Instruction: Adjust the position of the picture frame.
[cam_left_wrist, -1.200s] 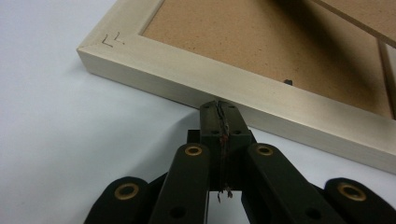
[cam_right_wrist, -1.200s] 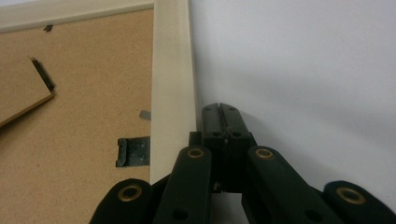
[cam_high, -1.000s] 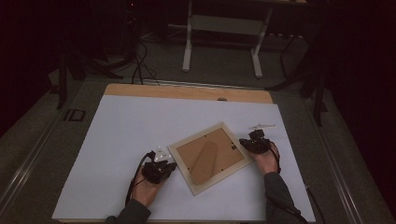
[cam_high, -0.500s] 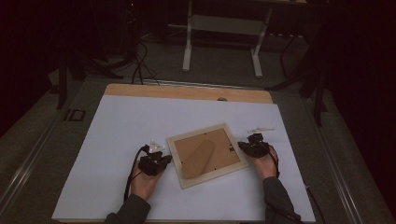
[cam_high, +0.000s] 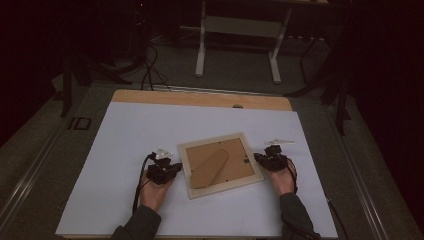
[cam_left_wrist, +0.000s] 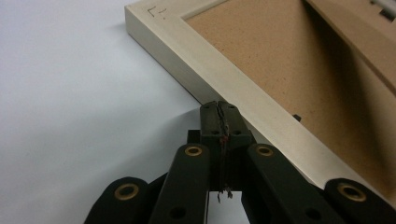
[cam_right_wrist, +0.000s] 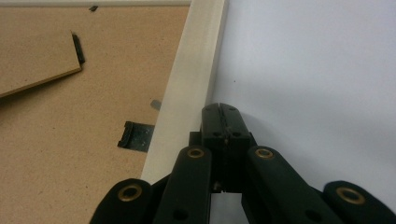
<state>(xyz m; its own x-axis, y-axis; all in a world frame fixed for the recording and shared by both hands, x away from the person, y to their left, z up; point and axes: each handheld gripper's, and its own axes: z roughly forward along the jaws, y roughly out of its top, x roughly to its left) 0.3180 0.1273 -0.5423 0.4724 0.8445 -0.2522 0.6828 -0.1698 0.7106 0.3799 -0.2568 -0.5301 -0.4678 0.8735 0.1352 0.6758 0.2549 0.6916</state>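
Observation:
A pale wooden picture frame lies face down on the white table top, its brown backing board and stand flap upward. My left gripper sits at the frame's left edge, jaws shut with nothing between them; its tips touch the frame's pale side rail. At the frame's right edge my right gripper is shut too, its tips against the outer side of the rail. A black clip shows on the backing near that rail.
The white sheet covers a wooden table whose bare far strip shows. Dark floor, cables and a white stand's legs lie beyond. Open table space stretches left of and behind the frame.
The frame has turned from a steep diagonal to lie nearly square with the table. My left hand slid left and toward the table's front along with the frame's edge. The right hand stayed almost still.

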